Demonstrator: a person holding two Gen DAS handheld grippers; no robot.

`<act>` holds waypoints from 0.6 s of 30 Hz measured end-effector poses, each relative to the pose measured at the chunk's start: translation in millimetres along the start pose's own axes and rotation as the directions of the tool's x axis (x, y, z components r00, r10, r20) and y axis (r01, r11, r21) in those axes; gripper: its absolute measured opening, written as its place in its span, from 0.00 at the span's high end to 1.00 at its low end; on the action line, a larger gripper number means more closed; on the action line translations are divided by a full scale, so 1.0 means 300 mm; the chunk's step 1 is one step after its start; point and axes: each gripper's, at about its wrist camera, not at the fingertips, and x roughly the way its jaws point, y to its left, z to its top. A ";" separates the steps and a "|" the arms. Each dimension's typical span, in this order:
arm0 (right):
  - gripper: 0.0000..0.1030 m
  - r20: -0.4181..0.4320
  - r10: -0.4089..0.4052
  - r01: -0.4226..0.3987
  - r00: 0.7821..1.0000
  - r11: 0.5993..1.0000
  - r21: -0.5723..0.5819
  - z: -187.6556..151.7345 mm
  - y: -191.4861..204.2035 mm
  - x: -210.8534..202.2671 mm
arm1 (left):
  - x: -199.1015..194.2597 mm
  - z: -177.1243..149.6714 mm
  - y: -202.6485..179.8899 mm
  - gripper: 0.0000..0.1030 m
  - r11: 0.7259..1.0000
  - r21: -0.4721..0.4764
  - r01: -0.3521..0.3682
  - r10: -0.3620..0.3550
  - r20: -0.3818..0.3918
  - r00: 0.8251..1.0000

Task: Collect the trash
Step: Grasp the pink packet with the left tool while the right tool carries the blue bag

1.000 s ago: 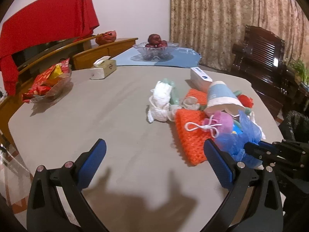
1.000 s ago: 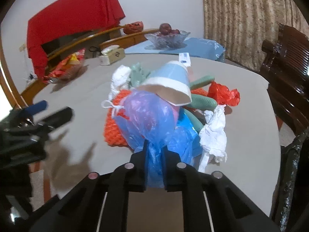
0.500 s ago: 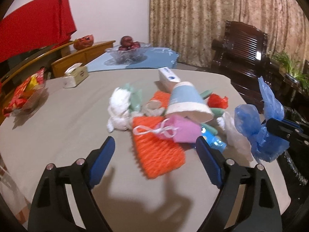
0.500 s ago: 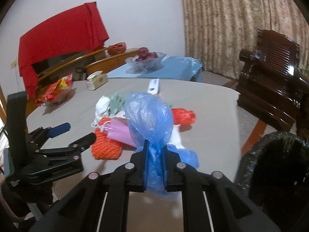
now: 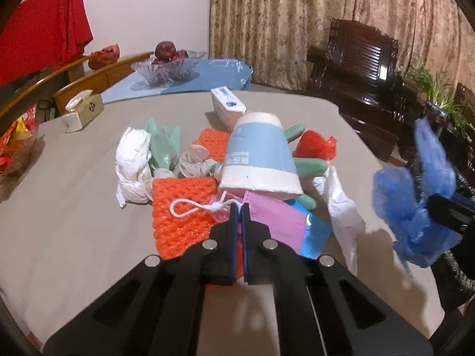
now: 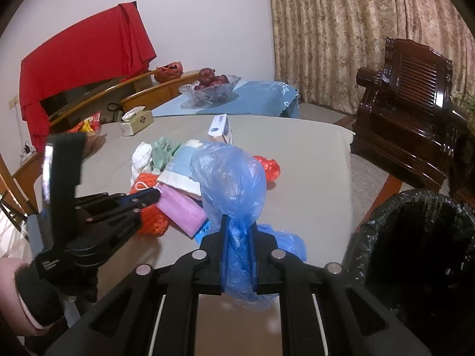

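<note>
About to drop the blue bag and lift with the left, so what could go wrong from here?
The blue plastic bag hangs short of the bin; released now, it may land on the table. The left gripper looks shut at the pink mask, whose far edge sits under the paper cup; lifting could roll the cup.

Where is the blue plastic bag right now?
The blue bag is pinched in the right gripper, held up off the table, between the trash pile and the black-lined bin on the right.

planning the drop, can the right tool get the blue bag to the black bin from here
Probably yes: the right tool grips the blue bag, and the black bin gapes open just to its right, with nothing between.
</note>
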 end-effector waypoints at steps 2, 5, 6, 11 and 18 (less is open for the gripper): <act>0.89 0.005 0.000 0.000 1.000 1.000 0.009 -0.003 -0.007 -0.009 | -0.034 0.002 -0.007 0.98 1.000 -0.002 0.006 -0.006 0.019 1.000; 0.89 0.017 0.001 -0.002 1.000 1.000 0.016 0.001 -0.019 -0.027 | -0.103 0.000 -0.011 0.98 1.000 -0.004 0.019 -0.018 0.044 0.999; 0.89 0.021 0.002 -0.003 1.000 1.000 0.019 0.005 -0.022 -0.034 | -0.127 -0.004 -0.015 0.98 1.000 -0.004 0.023 -0.022 0.051 0.998; 0.89 0.025 0.003 -0.004 1.000 1.000 0.030 -0.001 -0.036 -0.052 | -0.182 -0.008 -0.031 0.98 0.999 -0.001 0.046 -0.046 0.063 0.997; 0.89 0.060 -0.024 0.022 0.998 0.999 0.037 0.018 -0.068 -0.125 | -0.281 0.043 -0.069 0.98 0.994 0.013 0.104 -0.105 0.115 0.988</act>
